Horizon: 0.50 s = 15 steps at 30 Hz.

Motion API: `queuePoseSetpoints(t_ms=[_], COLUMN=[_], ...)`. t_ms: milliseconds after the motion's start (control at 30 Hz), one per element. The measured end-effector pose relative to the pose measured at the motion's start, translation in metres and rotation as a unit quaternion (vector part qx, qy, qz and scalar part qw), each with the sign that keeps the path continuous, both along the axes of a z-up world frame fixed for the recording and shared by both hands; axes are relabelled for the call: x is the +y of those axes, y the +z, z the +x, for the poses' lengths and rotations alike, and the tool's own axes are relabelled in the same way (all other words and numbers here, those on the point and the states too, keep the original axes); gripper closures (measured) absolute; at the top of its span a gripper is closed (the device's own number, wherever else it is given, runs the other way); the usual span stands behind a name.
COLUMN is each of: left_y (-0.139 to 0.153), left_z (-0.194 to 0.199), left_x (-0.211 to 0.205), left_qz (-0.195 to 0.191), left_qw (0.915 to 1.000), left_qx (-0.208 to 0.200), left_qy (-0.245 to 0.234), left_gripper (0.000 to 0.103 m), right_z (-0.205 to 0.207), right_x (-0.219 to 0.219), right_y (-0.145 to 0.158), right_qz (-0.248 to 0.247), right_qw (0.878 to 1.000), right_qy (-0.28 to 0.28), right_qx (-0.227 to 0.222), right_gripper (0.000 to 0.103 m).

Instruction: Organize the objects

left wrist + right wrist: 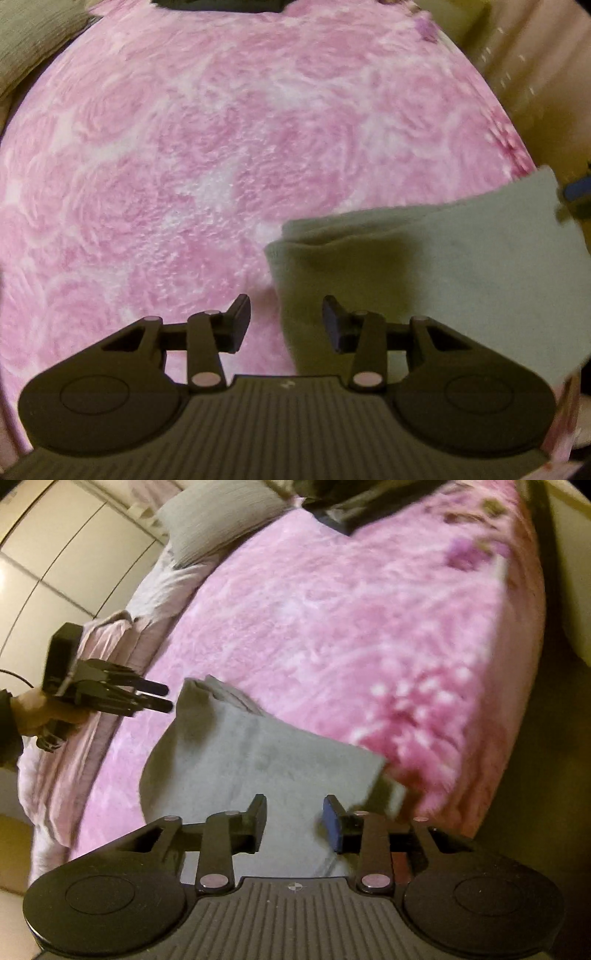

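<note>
A bed fills both views, covered by a fluffy pink blanket (229, 155) with a swirled rose pattern in paler and deeper pink. In the right wrist view the blanket (332, 620) runs up to a grey ribbed pillow (218, 520) at the head of the bed, with a paler pink sheet (110, 642) showing along the left edge and something dark and glossy (354, 506) lying at the far end — too blurred to name. Pale cabinet or wardrobe panels (55, 546) stand beyond the bed on the left. No containers show in either view.

The task's thing is a folded grey-green cloth (443, 266), lying flat on the blanket near the bed's near edge. In the right wrist view the cloth (251, 760) reaches under the right gripper (295, 823), whose fingers stand apart above it with nothing pressed between them; the right-hand pad is blue.

The left gripper (286, 321) hangs over the blanket at the cloth's left edge — its fingers are apart too, one over bare pink pile and the other over the cloth's shaded fold, gripping nothing. Seen from the right wrist camera, the left gripper (162, 698) is held in a hand (40, 712) with a dark sleeve, just beside the cloth's far corner, not touching it.
</note>
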<state>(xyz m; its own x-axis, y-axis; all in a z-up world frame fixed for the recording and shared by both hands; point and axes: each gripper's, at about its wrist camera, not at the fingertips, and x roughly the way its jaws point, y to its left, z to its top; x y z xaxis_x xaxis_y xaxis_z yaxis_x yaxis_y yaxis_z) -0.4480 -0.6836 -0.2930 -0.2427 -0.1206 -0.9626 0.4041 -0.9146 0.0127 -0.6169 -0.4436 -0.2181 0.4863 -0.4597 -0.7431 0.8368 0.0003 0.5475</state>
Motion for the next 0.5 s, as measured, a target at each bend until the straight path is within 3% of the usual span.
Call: queuePoseSetpoints(t_ms=[100, 200, 400, 433, 467, 500], left_y=[-0.013, -0.022, -0.011, -0.009, -0.008, -0.007], left_z=[-0.005, -0.014, -0.010, -0.007, -0.006, -0.005], left_x=[-0.005, -0.007, -0.011, -0.012, -0.012, -0.012], left_qz=[0.002, 0.011, 0.014, 0.015, 0.016, 0.016], left_qw=[0.9995, 0.9993, 0.9987, 0.9987, 0.9987, 0.9990], left_qx=[0.024, 0.033, 0.039, 0.038, 0.035, 0.031], left_qy=[0.019, 0.017, 0.030, 0.032, 0.032, 0.030], left_gripper=[0.066, 0.075, 0.075, 0.076, 0.077, 0.086], right_z=[-0.004, -0.018, -0.023, -0.022, -0.021, -0.020], right_x=[0.001, 0.002, -0.018, -0.022, -0.026, -0.030], right_y=[-0.007, -0.016, -0.027, -0.029, -0.031, -0.033], right_qz=[-0.012, 0.000, -0.001, -0.002, -0.001, 0.004], right_qw=[0.999, 0.999, 0.999, 1.000, 1.000, 1.000], right_qy=[0.001, -0.017, -0.007, -0.008, -0.007, -0.004], right_qx=[0.031, 0.046, 0.032, 0.027, 0.026, 0.030], right_gripper=[0.044, 0.042, 0.043, 0.045, 0.059, 0.085])
